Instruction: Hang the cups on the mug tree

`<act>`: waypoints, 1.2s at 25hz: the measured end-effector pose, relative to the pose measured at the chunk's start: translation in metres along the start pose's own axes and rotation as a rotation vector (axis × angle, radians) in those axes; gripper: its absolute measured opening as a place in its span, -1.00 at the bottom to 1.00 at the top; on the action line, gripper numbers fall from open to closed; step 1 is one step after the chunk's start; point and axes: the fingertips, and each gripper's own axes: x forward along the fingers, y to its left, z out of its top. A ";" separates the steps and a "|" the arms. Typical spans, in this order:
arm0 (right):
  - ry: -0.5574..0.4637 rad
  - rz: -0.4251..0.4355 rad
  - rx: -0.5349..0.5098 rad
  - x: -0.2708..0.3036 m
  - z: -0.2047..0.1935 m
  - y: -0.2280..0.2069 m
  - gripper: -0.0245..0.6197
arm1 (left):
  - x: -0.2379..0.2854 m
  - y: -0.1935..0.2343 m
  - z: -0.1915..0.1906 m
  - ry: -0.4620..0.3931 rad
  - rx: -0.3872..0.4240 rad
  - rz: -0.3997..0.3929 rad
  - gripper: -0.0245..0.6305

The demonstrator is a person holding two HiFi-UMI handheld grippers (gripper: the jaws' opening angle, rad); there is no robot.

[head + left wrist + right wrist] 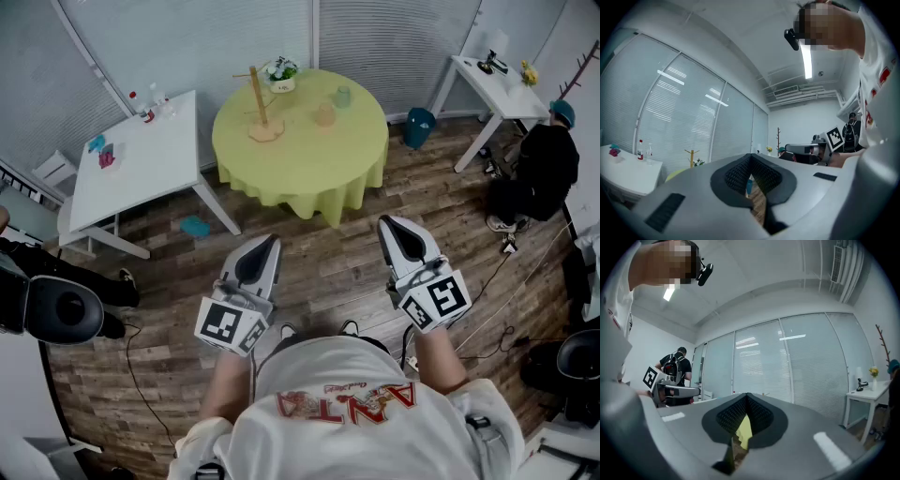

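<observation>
**Standing back from the table with both grippers closed and empty**

Nothing is in hand yet. In the head view the left gripper (266,245) and the right gripper (391,228) are held out level at waist height over the wooden floor (319,246), side by side and apart from each other. Each gripper's own view shows its jaws pressed together at the tips with nothing between them; only floor and the table's cloth show through the gap lower down. That carrying pose fits an approach: closed jaws have nothing to catch on, and level grippers point toward the work ahead.

The task's things all sit well away, on the round table (349,167) with the yellow-green cloth. The mug tree (257,101) stands upright on its disc base near the table's left side, its arms bare. The pale green cup (343,95) and the tan cup (324,115) rest on the cloth to its right, close to each other but apart from the tree. At this range it cannot be told which way their handles face. A small potted plant (281,74) sits behind the tree near the far edge.

Judging from this layout, no cup has been hung and the task is at its start. The next move calls for closing in on the table and spreading one gripper before reaching a cup. The right gripper lies nearer the cups' side, the left nearer the tree.
</observation>
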 end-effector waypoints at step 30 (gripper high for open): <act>0.014 0.075 -0.034 0.041 -0.004 0.046 -0.92 | -0.037 0.049 -0.004 -0.010 -0.037 -0.003 -0.90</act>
